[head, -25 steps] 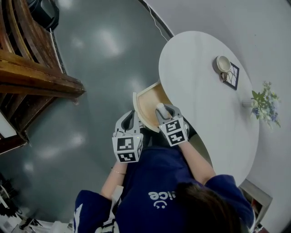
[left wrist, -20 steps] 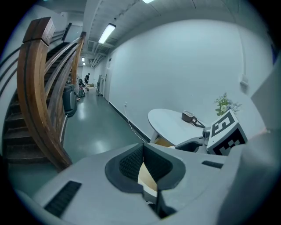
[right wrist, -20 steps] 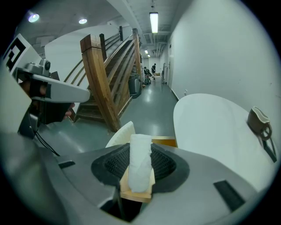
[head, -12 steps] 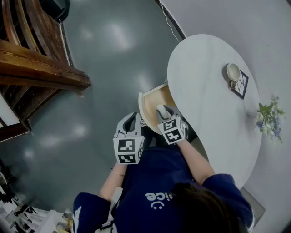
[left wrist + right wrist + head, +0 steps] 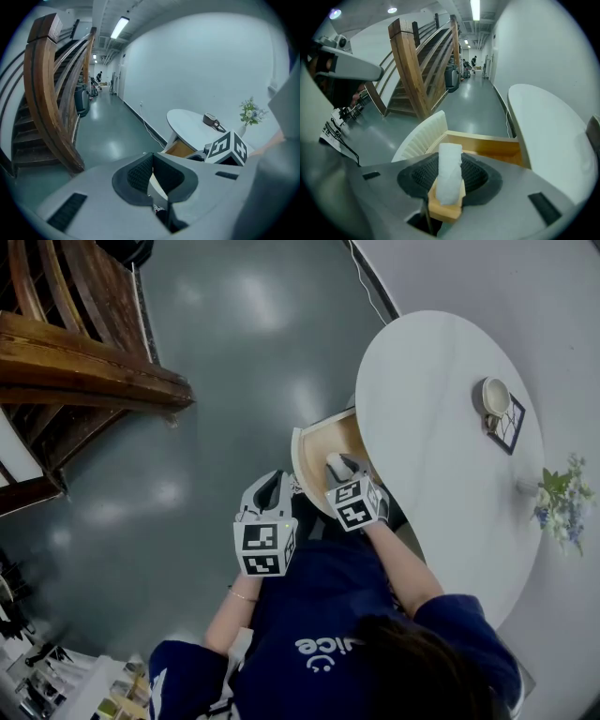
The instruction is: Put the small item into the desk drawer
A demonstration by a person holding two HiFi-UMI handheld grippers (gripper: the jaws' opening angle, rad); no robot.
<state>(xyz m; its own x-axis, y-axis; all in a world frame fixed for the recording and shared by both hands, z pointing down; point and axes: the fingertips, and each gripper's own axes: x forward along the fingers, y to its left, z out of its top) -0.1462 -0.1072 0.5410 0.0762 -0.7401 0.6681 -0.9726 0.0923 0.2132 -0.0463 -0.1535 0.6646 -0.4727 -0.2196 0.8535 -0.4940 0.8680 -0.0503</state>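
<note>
My right gripper (image 5: 336, 466) is shut on the small item (image 5: 450, 168), a white roll on a little wooden block that stands upright between the pads. It hangs over the near end of the open wooden drawer (image 5: 319, 448), which sticks out from under the round white table (image 5: 441, 446). In the right gripper view the drawer's ribbed white front (image 5: 423, 136) and wooden wall (image 5: 485, 146) lie just beyond the item. My left gripper (image 5: 267, 489) hovers left of the drawer, over the floor. Its pads (image 5: 140, 172) meet with nothing between them.
A cup on a dark coaster (image 5: 495, 399) and a small vase of flowers (image 5: 561, 504) stand on the far side of the table. A wooden staircase (image 5: 75, 362) rises at the left. Grey polished floor lies between it and the drawer.
My right gripper has sunk a little toward the open drawer with the item still in it. The left gripper has hardly moved. The head view has shifted slightly.
</note>
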